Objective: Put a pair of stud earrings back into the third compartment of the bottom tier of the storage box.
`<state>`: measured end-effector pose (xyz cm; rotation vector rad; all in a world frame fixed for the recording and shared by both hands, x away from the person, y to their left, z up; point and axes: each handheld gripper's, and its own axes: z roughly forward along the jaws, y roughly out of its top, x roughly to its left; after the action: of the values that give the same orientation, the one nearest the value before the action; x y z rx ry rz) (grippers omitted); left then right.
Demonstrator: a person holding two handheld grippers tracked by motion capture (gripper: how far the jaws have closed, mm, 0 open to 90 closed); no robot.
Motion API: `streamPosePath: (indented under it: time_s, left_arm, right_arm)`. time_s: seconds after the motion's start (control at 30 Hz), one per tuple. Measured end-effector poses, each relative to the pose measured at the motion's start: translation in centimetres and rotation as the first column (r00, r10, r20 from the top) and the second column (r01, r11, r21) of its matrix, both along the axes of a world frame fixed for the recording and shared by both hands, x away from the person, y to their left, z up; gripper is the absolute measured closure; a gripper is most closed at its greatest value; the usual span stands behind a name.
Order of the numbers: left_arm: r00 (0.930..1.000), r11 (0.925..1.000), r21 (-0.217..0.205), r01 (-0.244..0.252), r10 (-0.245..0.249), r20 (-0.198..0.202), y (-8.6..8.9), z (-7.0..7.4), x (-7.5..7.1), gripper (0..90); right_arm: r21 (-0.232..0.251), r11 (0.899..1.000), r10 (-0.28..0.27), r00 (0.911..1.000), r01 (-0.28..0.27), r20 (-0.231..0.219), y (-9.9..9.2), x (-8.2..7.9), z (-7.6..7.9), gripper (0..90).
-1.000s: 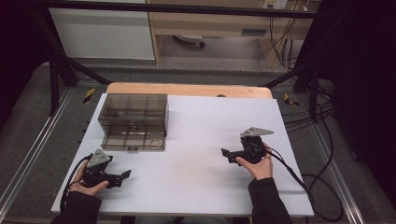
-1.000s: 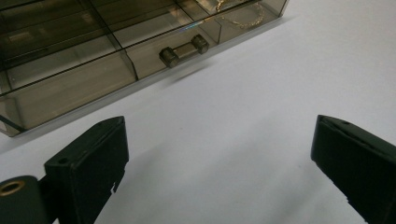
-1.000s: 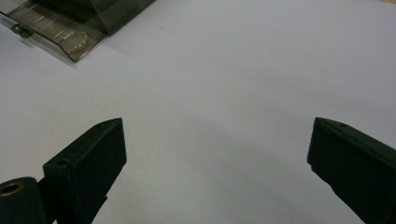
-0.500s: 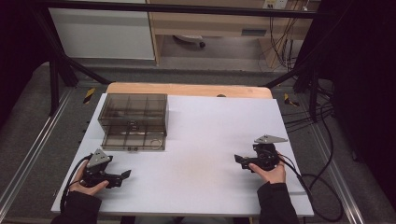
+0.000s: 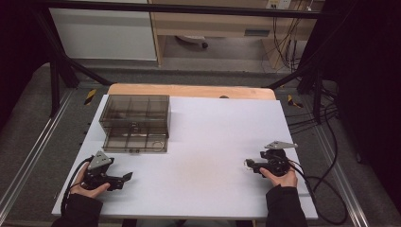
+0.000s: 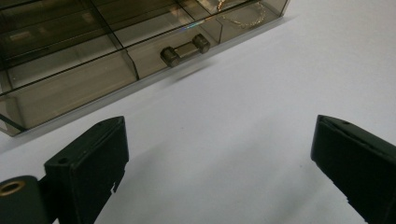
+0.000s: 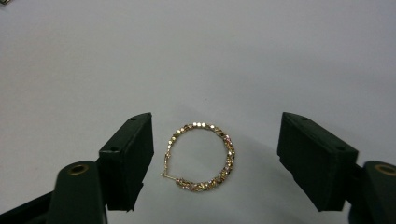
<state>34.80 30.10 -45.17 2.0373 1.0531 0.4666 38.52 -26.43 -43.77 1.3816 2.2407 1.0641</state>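
With the gold hoop earring (image 7: 203, 157) flat on the table (image 5: 208, 142), right gripper (image 7: 215, 158) fingers straddle it, closing, not touching; left gripper (image 6: 219, 158) fingers spread, idle.

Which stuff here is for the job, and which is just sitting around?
For the job:
- gold hoop earring, lying flat between the right gripper's open fingers, which have just been closing
- smoky drawer box

Just around:
- left gripper, open, holding nothing
- cables
- desk behind
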Motion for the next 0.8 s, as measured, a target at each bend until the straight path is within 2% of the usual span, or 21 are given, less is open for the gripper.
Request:
streamPosePath:
  time_s: [0.47,0.8]
  left_arm:
    - [1.0000,1.0000,0.001,0.001,-0.001,0.001,-0.03,0.02,-0.01,4.1]
    - [1.0000,1.0000,0.001,0.001,-0.001,0.002,-0.02,0.02,-0.01,4.1]
  right_arm:
    - [-0.034,0.999,-0.014,0.9993,0.013,-0.034,-0.38,0.11,-0.50,60.3]
    - [-0.066,0.998,-0.013,0.9989,0.011,-0.045,-0.17,0.38,-0.87,73.0]
